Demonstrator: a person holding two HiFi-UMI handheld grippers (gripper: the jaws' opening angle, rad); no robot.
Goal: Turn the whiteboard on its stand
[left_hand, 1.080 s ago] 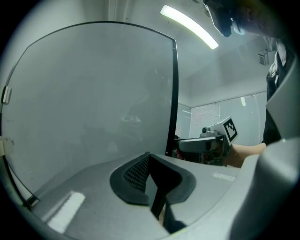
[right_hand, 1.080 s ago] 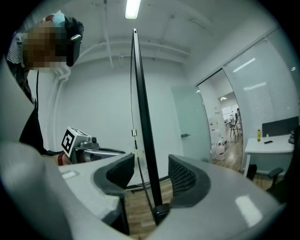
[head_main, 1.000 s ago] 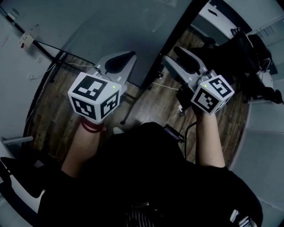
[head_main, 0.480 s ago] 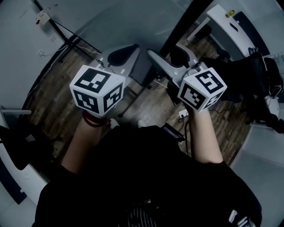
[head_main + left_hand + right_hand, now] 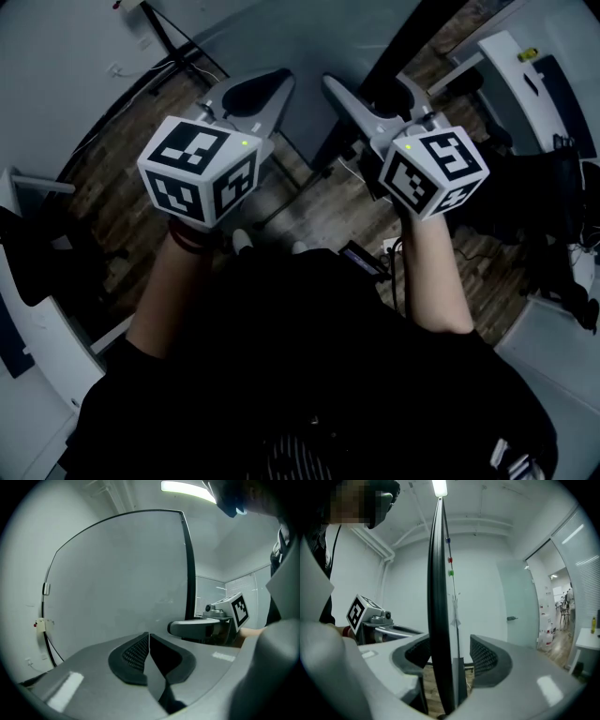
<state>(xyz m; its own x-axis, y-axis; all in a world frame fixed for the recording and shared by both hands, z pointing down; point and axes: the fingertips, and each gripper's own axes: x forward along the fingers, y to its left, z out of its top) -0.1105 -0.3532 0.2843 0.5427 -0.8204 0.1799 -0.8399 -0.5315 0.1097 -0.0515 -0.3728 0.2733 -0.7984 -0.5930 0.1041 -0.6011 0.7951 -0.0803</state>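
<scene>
The whiteboard (image 5: 309, 37) stands upright ahead of me, its grey face filling the left gripper view (image 5: 117, 583). Its black frame edge (image 5: 394, 66) runs down between the jaws of my right gripper (image 5: 367, 86). In the right gripper view that edge (image 5: 437, 597) stands between the two pads, and the right gripper (image 5: 451, 654) is open, with a gap on the right pad's side. My left gripper (image 5: 270, 82) is shut with nothing in it (image 5: 149, 641), close in front of the board's face.
Wood floor (image 5: 309, 206) with the stand's black legs (image 5: 272, 211) and cables lies below the board. A white desk (image 5: 520, 70) and dark equipment (image 5: 562, 187) are at the right, white furniture (image 5: 37, 319) at the left. Small magnets (image 5: 450, 560) sit on the board.
Both grippers have come closer to the board. The right gripper has moved left and now straddles the frame edge. The left gripper stays shut.
</scene>
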